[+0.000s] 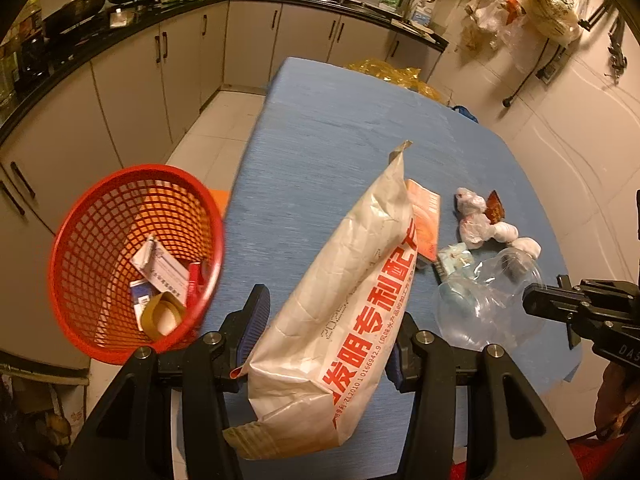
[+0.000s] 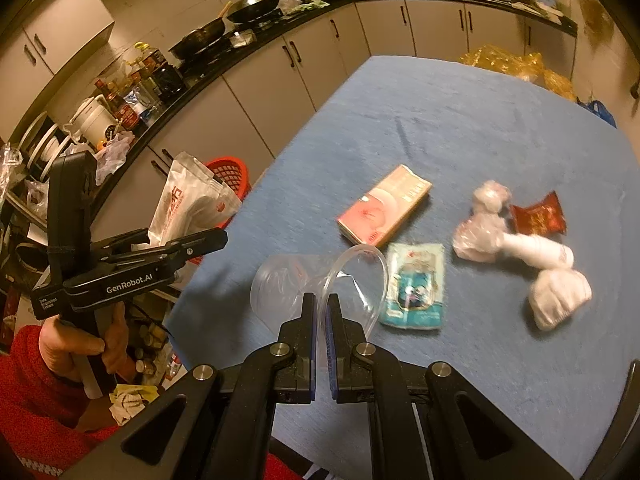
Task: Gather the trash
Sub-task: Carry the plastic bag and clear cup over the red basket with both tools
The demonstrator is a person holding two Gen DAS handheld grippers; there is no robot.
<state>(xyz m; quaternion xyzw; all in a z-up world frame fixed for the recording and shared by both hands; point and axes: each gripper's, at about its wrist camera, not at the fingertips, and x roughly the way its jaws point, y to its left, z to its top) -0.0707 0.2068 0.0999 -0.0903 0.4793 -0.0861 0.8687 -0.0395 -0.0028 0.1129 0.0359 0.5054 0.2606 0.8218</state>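
Observation:
My left gripper [image 1: 326,320] is shut on a long white paper bag with red print [image 1: 340,300], held above the blue table's left edge beside the red mesh basket [image 1: 80,320]. The basket holds small boxes and a tape roll. My right gripper [image 2: 322,304] is shut on the rim of a clear plastic cup [image 2: 320,284] near the table's front. The cup also shows in the left wrist view [image 1: 488,300]. On the table lie an orange packet [image 2: 384,204], a teal packet [image 2: 416,284], crumpled white plastic [image 2: 520,248] and a dark red wrapper [image 2: 538,214].
The blue table [image 2: 460,120] fills the middle. Kitchen cabinets and a counter with pans [image 2: 240,12] run along the left and back. Yellow bags [image 2: 508,64] lie beyond the table's far edge. Plastic bags hang on the right wall [image 1: 532,4].

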